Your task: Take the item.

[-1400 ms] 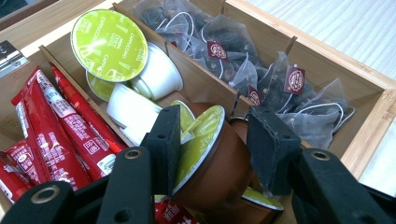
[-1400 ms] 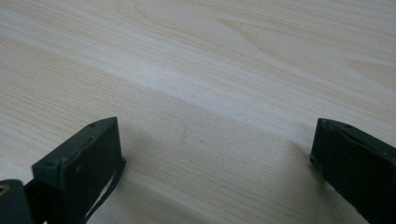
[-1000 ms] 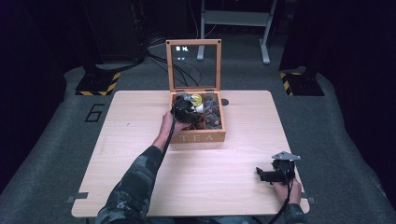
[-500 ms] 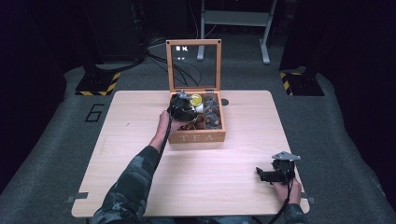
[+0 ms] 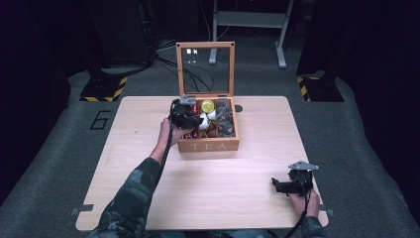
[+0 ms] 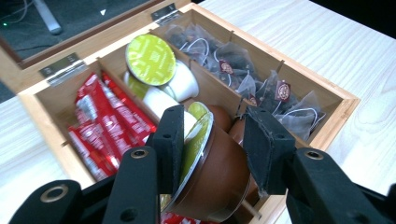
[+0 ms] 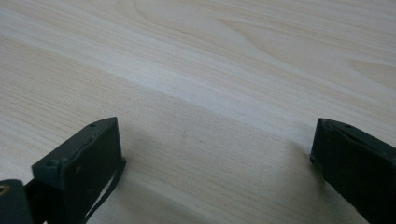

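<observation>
- Left gripper (image 6: 212, 140) is clamped on a brown coffee capsule (image 6: 219, 172) with a green foil lid, low in the middle of the left gripper view, just above the tea box (image 5: 208, 145).
- So the pick looks done; the capsule isn't clear of the box and hasn't been set down anywhere.
- Right gripper (image 5: 286, 185), lower right of the high view, hangs wide open over bare table (image 7: 233, 56), holding nothing.
</observation>
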Demonstrator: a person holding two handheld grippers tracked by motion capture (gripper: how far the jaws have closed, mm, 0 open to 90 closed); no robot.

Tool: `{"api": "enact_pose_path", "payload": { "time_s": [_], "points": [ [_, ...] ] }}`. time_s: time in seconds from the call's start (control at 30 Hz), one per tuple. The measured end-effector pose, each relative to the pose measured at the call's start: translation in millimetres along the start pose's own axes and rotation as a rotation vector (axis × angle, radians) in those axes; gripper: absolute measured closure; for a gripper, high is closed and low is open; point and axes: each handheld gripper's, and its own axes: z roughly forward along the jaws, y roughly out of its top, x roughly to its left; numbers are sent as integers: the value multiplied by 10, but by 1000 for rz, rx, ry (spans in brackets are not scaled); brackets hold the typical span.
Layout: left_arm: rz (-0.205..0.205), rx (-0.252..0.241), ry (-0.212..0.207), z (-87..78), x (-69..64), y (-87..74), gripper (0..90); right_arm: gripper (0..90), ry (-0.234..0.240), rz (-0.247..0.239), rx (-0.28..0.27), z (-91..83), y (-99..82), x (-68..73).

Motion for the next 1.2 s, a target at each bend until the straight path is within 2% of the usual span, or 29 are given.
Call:
{"api": "enact_pose_path", "payload": {
  "time_s": [0.33, 0.5, 0.53, 0.63, 0.83, 1.2],
  "points": [
    [-29, -31, 17, -246, 108, -111, 593, 14, 0, 2, 2, -1, 0, 2],
    [-63, -50, 34, -357, 174, -209, 595, 14, 0, 8, 1, -2, -2, 7],
    [-54, -45, 41, -386, 196, -231, 595, 14, 0, 8, 4, -3, -1, 7],
    [-74, -55, 49, -451, 243, -295, 596, 14, 0, 1, 1, 0, 0, 0],
    [-82, -46, 67, -603, 333, -421, 598, 14, 0, 0, 1, 0, 0, 0],
    [-129, -49, 97, -798, 474, -704, 600, 14, 0, 1, 0, 0, 0, 1]
  ]
}}
